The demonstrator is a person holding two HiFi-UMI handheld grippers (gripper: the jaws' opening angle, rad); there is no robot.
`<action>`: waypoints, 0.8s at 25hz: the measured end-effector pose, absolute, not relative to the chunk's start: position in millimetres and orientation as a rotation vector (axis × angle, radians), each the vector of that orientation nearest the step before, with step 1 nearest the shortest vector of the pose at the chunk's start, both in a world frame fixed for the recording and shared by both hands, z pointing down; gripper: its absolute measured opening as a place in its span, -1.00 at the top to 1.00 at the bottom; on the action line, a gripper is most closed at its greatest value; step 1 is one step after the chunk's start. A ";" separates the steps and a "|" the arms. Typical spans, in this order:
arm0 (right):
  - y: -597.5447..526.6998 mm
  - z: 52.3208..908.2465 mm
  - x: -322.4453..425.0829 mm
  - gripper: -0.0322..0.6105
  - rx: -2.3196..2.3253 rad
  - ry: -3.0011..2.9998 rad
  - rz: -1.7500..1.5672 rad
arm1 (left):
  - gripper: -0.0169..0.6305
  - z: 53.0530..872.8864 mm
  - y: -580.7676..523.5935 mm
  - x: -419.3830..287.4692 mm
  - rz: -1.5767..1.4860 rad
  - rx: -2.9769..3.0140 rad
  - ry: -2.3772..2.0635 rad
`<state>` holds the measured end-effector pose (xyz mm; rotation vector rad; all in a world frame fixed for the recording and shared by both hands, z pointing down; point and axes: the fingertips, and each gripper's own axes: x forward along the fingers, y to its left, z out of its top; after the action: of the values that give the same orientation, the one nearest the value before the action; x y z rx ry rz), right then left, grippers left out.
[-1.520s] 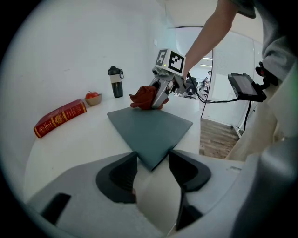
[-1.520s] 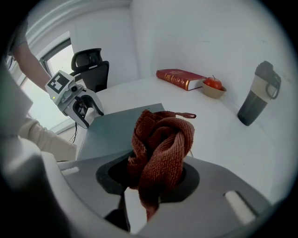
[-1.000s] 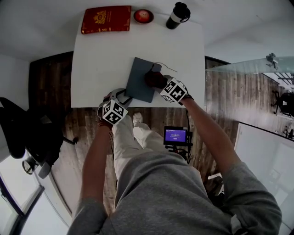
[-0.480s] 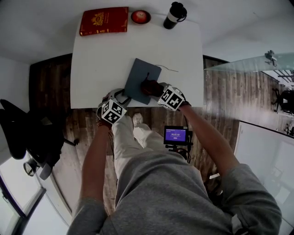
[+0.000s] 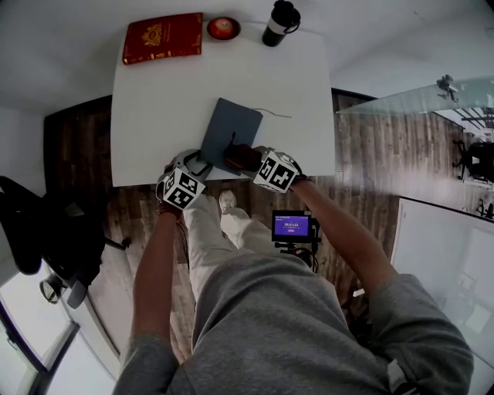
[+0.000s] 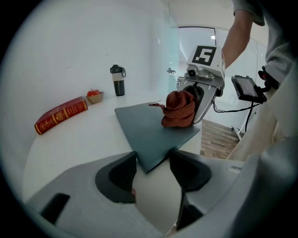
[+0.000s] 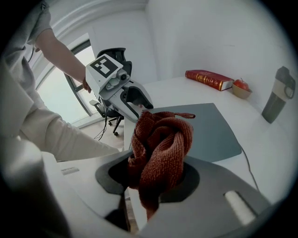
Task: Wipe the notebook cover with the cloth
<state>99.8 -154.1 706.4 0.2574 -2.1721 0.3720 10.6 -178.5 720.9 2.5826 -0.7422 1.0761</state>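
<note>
A grey-blue notebook (image 5: 226, 129) lies tilted near the front edge of the white table (image 5: 154, 108). My right gripper (image 5: 245, 158) is shut on a bunched rust-red cloth (image 7: 160, 144), which rests on the notebook's near end (image 6: 153, 128). My left gripper (image 5: 197, 163) stands at the notebook's near left corner. Its jaws are open, with that corner (image 6: 150, 163) lying between them and touching neither pad. In the right gripper view the notebook (image 7: 209, 130) stretches away behind the cloth, with the left gripper (image 7: 132, 100) just past it.
At the table's far edge lie a red book (image 5: 162, 37), a small bowl with a red fruit (image 5: 223, 28) and a dark tumbler (image 5: 279, 22). A thin cord (image 5: 274, 114) trails off the notebook. A small screen on a stand (image 5: 292, 227) stands by my legs; an office chair (image 5: 46, 224) is left.
My right gripper has dragged the cloth along the notebook cover toward the near edge. The left gripper has stayed at the notebook's corner.
</note>
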 end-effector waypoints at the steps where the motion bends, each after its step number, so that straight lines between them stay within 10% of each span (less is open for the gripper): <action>1: -150.8 705.5 100.3 0.43 0.252 -2.168 0.379 | 0.22 720.5 -178.2 11.8 1.075 2.583 -0.739; 20: -116.5 701.3 87.2 0.42 0.142 -2.151 0.260 | 0.24 721.0 -178.3 11.1 1.074 2.578 -0.738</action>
<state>87.2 -116.5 701.3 0.1421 -2.1513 0.2603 11.1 -178.3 721.0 2.5777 -0.7382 1.0739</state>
